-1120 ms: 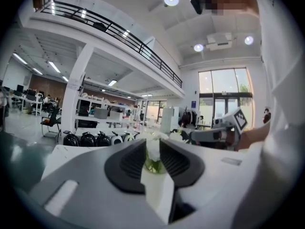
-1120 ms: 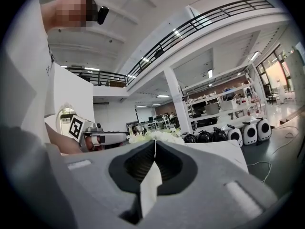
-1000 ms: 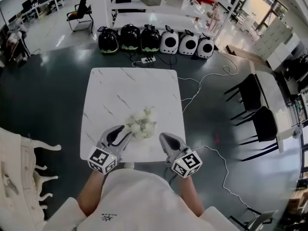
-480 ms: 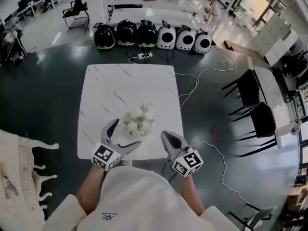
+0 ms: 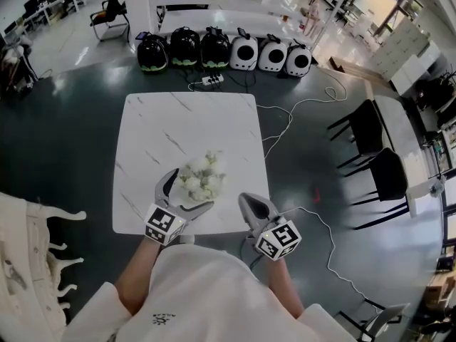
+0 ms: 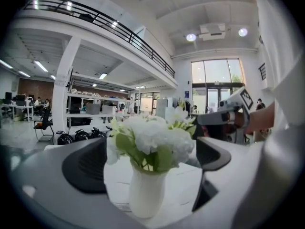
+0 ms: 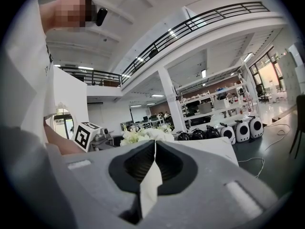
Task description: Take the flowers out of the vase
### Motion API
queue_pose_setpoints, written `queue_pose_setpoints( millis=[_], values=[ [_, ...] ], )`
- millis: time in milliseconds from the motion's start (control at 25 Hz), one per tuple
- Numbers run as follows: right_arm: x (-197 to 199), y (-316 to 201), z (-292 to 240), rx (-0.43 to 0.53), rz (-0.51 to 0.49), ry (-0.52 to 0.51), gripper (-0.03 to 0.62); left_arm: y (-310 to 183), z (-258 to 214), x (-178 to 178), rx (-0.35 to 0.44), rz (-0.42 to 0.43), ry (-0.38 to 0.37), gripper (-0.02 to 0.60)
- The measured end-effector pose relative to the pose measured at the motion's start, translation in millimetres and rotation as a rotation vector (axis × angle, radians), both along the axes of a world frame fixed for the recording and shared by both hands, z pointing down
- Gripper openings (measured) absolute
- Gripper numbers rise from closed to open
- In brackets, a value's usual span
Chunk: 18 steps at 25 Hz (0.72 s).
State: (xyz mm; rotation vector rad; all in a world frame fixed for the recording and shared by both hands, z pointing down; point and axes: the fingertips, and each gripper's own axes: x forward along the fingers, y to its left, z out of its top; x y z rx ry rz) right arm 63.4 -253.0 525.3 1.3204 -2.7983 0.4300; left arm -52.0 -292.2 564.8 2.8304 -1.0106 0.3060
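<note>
- Head view: we see the flowers (image 5: 201, 179) standing near the front edge of the white marble counter (image 5: 178, 120); our left gripper (image 5: 188, 191) reaches around them, and our right gripper (image 5: 248, 201) hovers just beside, over the counter's front corner.
- Left gripper view: its fingers (image 6: 90, 163) have just been opening and stand wide apart, the white vase (image 6: 145, 194) between them, touching neither; the flowers sit in it.
- Right gripper view: we find its fingers closed together, the flowers beyond them.

Grey left claw (image 5: 191, 189), right claw (image 5: 244, 199), white sleeves (image 5: 92, 315)
</note>
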Motion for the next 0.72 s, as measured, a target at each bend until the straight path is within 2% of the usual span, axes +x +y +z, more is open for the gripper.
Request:
queue_pose_setpoints(
  millis=[200, 280, 720],
  values=[
    [2.8, 1.3, -1.3, -0.002, -0.001, -0.003, 0.005, -3.0, -3.1, -0.1, 0.006, -0.031, 0.000, 0.551],
    [4.7, 2.6, -0.6, -0.004, 0.001, -0.005, 0.006, -1.9, -2.5, 0.5, 0.005, -0.031, -0.003, 0.526],
    [-1.4, 2.9, 1.5, -0.005, -0.001, -0.008, 0.006, 2.9, -6.4, -8.1, 0.037, -0.042, 0.008, 0.300]
  ],
)
